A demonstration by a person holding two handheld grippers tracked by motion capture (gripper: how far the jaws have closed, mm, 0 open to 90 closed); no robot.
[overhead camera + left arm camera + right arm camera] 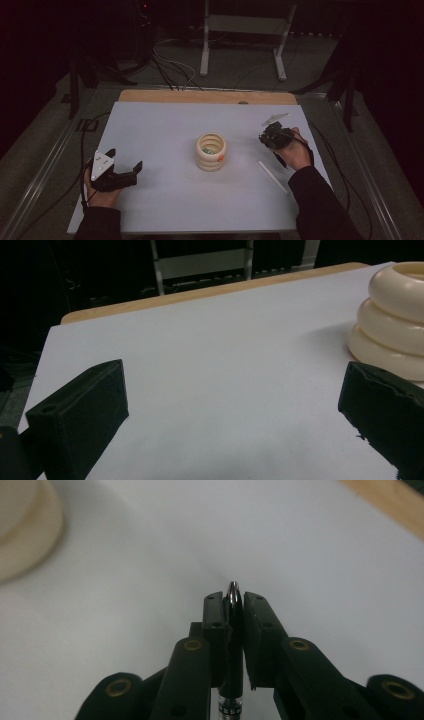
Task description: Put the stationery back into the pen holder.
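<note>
Pen (pixel 233 630) clamped above white table (pixel 165 130); dark room.

A: What is the left tool (pixel 126 169) like?

B: Matte black, with two blocky jaws, a grey three-cornered plate with small dots on top, and a thin black cable trailing from it.

A: And the right tool (pixel 233 601)?

B: Black too. Brass-coloured rivets sit in its rounded links, small screw holes mark the jaw tips, and it carries the same grey plate and a black cable.

A: The person's clothing?

B: Dark long sleeves on both arms.
</note>
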